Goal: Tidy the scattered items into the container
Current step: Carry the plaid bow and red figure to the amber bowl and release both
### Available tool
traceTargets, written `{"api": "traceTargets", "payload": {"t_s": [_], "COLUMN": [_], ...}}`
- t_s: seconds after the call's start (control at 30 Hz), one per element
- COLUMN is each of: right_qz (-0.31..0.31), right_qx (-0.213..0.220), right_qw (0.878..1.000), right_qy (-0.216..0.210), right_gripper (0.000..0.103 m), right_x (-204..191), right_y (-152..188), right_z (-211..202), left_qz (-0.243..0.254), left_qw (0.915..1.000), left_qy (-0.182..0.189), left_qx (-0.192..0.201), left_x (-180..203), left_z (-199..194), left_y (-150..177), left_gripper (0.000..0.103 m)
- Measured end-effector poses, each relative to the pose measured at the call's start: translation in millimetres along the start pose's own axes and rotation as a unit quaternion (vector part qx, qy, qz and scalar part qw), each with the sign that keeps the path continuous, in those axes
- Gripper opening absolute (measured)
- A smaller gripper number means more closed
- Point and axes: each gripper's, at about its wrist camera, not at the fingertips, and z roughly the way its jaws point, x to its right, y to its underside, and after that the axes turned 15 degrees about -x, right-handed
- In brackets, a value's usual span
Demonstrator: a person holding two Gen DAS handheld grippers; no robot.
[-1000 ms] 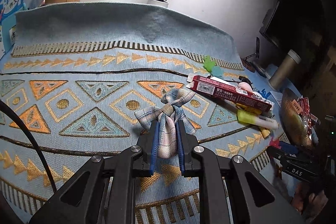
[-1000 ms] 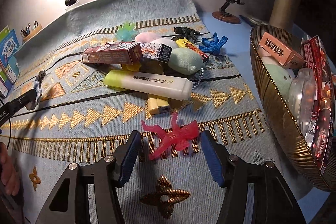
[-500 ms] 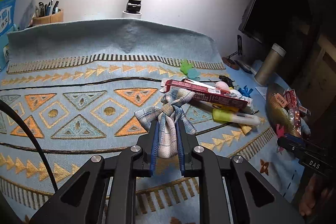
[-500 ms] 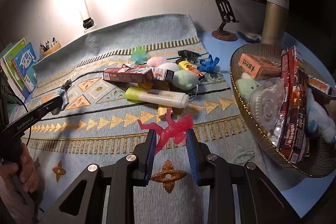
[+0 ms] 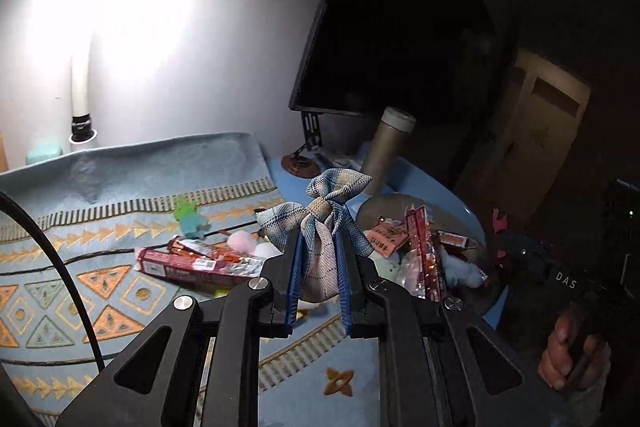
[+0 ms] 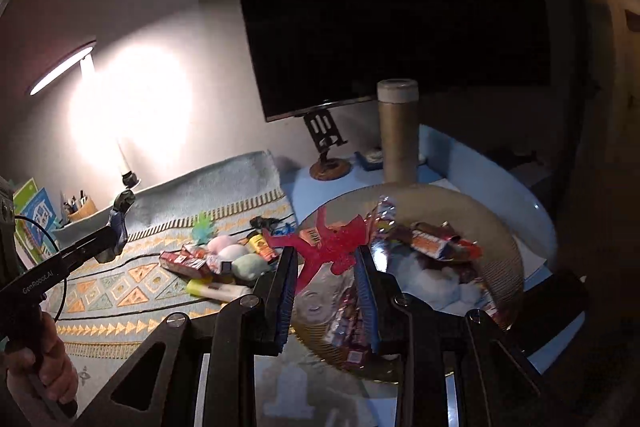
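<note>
I'm holding the plaid fabric bow (image 5: 320, 227) tight in my left claw (image 5: 318, 259), blue pads squeezing its tail from both sides, the knot and loops sticking up above the fingertips. It is hanging in the air over the near edge of the patterned mat (image 5: 100, 227), with the basket (image 5: 460, 211) just ahead and to the right. My right claw (image 6: 326, 267) is clamped on the red rubbery figure (image 6: 324, 243), its limbs splaying out above the pads, and it is hovering right over the left rim of the basket (image 6: 504, 239).

The basket is sitting on the blue worktop (image 6: 536, 223), its right rim close to the worktop's rounded edge. Inside it is already crowded: red snack packets (image 6: 440, 241), a white plush (image 6: 436, 283), shiny wrappers. The freest patch I'm seeing is along the left inner wall.

Behind the basket a tall beige flask (image 6: 397, 139) is standing upright, with a phone stand (image 6: 326, 147) beside it and a dark monitor (image 6: 392, 7) above, so the back is tight. On the mat, a red box (image 6: 186, 261), pastel plush blobs (image 6: 240, 259) and a yellow highlighter (image 6: 216, 289) are lying bunched together just left of the basket. The nearer mat is bare, giving room on my left side. The lamp (image 5: 84, 67) is standing at the far edge.
</note>
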Motion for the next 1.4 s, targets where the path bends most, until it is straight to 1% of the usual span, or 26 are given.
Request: {"api": "traceTargets", "payload": {"t_s": [0.07, 0.13, 0.23, 0.37, 0.47, 0.53, 0.57, 0.6, 0.67, 0.7, 0.73, 0.83, 1.0, 1.07, 1.27, 1.4], "right_qz": [0.02, 0.042, 0.08, 0.125, 0.138, 0.141, 0.144, 0.146, 0.149, 0.152, 0.157, 0.164, 0.163, 0.164, 0.134, 0.106], "right_qx": [0.01, 0.011, 0.01, -0.018, -0.047, -0.057, -0.059, -0.06, -0.064, -0.07, -0.073, -0.065, -0.062, -0.061, -0.061, -0.068], "right_qw": [0.999, 0.998, 0.996, 0.991, 0.988, 0.987, 0.987, 0.987, 0.987, 0.986, 0.985, 0.984, 0.984, 0.984, 0.987, 0.99], "right_qy": [0.027, 0.042, 0.05, 0.042, 0.048, 0.043, 0.038, 0.03, 0.007, 0.003, 0.0, -0.016, -0.034, -0.043, -0.056, -0.07], "right_gripper": [0.028, 0.028, 0.028, 0.028, 0.028, 0.028, 0.028, 0.029, 0.03, 0.036, 0.036, 0.037, 0.038, 0.038, 0.038, 0.038], "right_x": [23, 46, 79, 117, 128, 131, 131, 132, 135, 136, 138, 143, 142, 138, 109, 82], "right_y": [-8, -17, -30, -49, -59, -62, -64, -65, -67, -67, -66, -62, -55, -51, -42, -38], "right_z": [-6, -6, 1, 26, 53, 67, 72, 76, 83, 87, 88, 85, 74, 69, 55, 49], "left_qz": [0.02, 0.035, 0.043, 0.051, 0.061, 0.061, 0.057, 0.052, 0.041, 0.034, 0.026, 0.012, 0.0, -0.001, -0.011, -0.02], "left_qw": [0.9997, 0.9988, 0.9969, 0.9944, 0.9929, 0.9923, 0.9917, 0.9907, 0.9878, 0.9864, 0.9853, 0.9841, 0.9848, 0.9859, 0.988, 0.989], "left_qy": [0.013, 0.025, 0.046, 0.058, 0.057, 0.06, 0.065, 0.071, 0.089, 0.096, 0.1, 0.113, 0.121, 0.117, 0.112, 0.105], "left_qx": [-0.009, -0.022, -0.047, -0.072, -0.084, -0.09, -0.095, -0.104, -0.122, -0.13, -0.136, -0.137, -0.124, -0.119, -0.106, -0.102], "left_x": [20, 37, 56, 73, 84, 86, 86, 86, 80, 77, 74, 66, 56, 54, 43, 26], "left_z": [17, 39, 74, 111, 131, 141, 146, 152, 163, 166, 169, 163, 142, 131, 101, 79], "left_y": [-12, -23, -34, -38, -37, -36, -36, -37, -41, -41, -41, -37, -31, -29, -17, -2], "left_gripper": [0.013, 0.013, 0.013, 0.013, 0.013, 0.014, 0.019, 0.028, 0.028, 0.028, 0.028, 0.028, 0.03, 0.03, 0.033, 0.035]}}
